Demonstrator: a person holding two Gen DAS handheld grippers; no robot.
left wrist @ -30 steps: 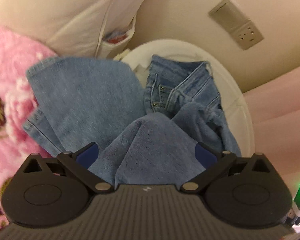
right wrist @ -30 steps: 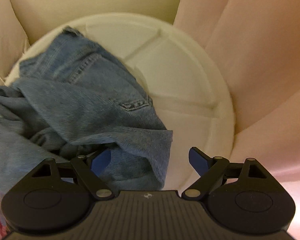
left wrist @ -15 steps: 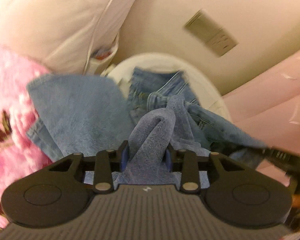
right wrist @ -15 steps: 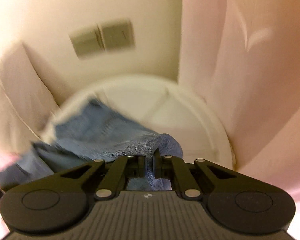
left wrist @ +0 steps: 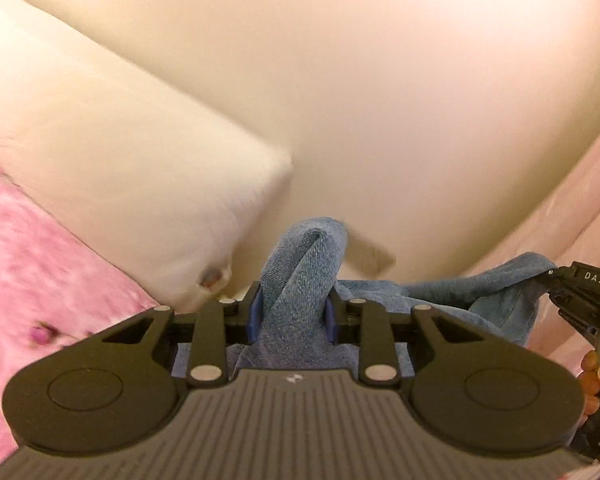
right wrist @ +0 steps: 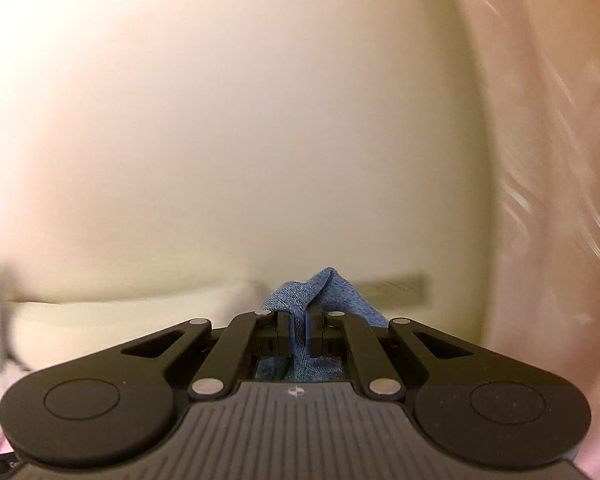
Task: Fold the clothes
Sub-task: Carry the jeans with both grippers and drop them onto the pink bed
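Left gripper [left wrist: 291,316]: jaws closing on a thick bunched fold of blue denim jeans [left wrist: 304,268]; the blue pads [left wrist: 254,316] press the cloth from both sides. The fold stands up above the fingertips and curls over at the top. More denim runs off to the right, stretched in a band toward the other tool.

Right gripper [right wrist: 297,330]: clamped tight on a thinner pinch of the same jeans [right wrist: 320,292]; the two fingers stand almost together with only cloth between them. A small peak of denim sticks up past the tips and some shows below them, inside the frame of the tool. Seen from the left wrist view, this gripper [left wrist: 552,280] sits at the right edge with denim at its tip, and a hand [left wrist: 598,376] grips its handle.

Jeans, location: held in the air between the two tools, one end in each; the lower part is hidden behind the tool bodies.

Surroundings: cream wall [left wrist: 380,100] filling most of both views. Cream cushion [left wrist: 119,200] at the left, blurred. Pink fluffy blanket [left wrist: 31,280] under it, lower left. Pale pink curtain [right wrist: 548,160] down the right side, streaked with blur.
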